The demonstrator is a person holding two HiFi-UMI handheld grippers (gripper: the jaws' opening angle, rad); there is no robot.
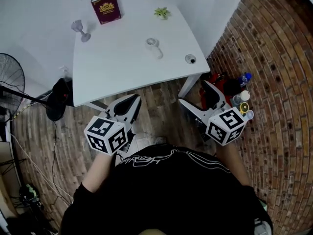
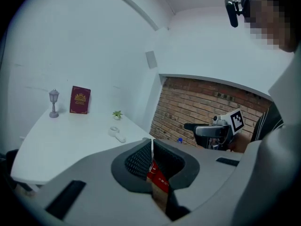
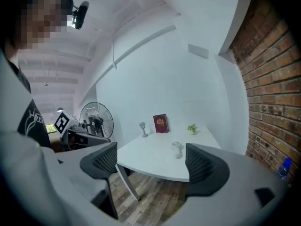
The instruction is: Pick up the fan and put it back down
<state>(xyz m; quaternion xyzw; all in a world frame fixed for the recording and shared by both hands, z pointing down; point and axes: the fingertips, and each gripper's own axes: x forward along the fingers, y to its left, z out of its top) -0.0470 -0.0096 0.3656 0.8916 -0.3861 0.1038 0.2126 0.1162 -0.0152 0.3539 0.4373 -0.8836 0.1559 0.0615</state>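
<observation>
The small white hand fan (image 1: 153,47) lies flat on the white table (image 1: 112,67), right of its middle. It also shows in the left gripper view (image 2: 116,134) and, between the jaws but far off, in the right gripper view (image 3: 177,148). Both grippers hang over the wood floor short of the table's near edge, apart from the fan. My left gripper (image 1: 128,104) (image 2: 151,145) has its pads together with nothing held. My right gripper (image 1: 194,94) (image 3: 150,161) stands wide open and empty.
On the table's far side stand a maroon book (image 1: 106,8), a grey lamp ornament (image 1: 80,30) and a small plant (image 1: 162,12); a small round object (image 1: 190,58) sits near the right corner. A standing floor fan (image 1: 10,77) is left; bottles and red items (image 1: 239,94) lie by the brick wall.
</observation>
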